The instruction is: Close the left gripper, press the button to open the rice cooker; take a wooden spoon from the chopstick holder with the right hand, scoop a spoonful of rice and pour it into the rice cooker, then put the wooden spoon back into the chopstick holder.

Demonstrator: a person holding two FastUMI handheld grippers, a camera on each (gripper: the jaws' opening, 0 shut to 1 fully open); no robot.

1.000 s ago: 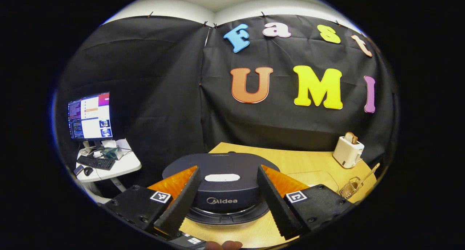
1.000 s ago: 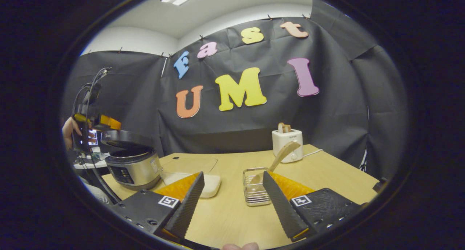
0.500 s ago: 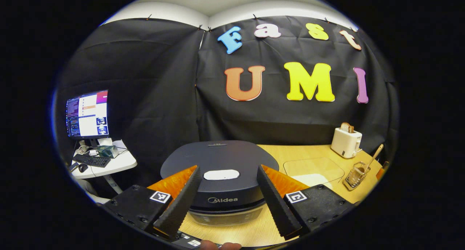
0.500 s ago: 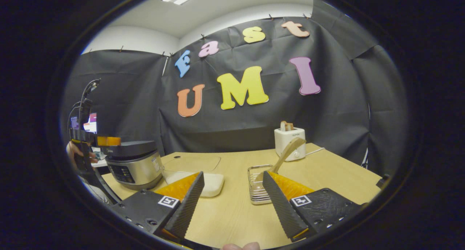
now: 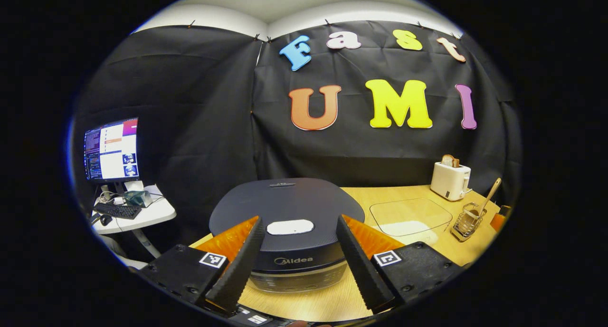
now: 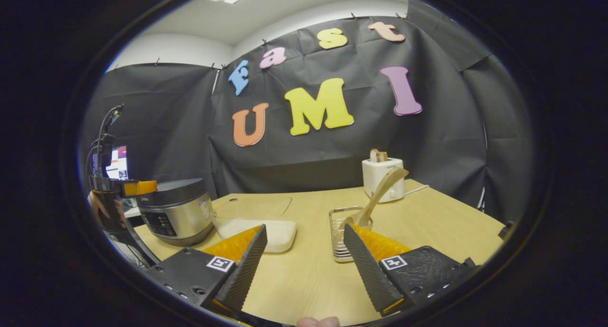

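Wooden spoon [image 6: 384,187], one, in one chopstick holder [image 6: 343,234]; one rice cooker [image 5: 287,222].

The wooden table [image 6: 427,227] bears rice cooker [image 6: 178,213], rice container [image 6: 266,232], chopstick holder [image 6: 342,239], toaster [image 6: 382,177].

A: Where does the rice cooker [image 6: 176,212] sit?

B: At the table's [image 6: 427,227] left end. A rice container [image 6: 259,232] lies just right of it, and the chopstick holder [image 6: 346,232] stands right of that.

A: And the wooden spoon [image 6: 380,194]?

B: In the holder, leaning. A toaster [image 6: 383,178] stands behind it, at the wall. A monitor [image 5: 111,149] stands on a side table [image 5: 142,215] left of the cooker.
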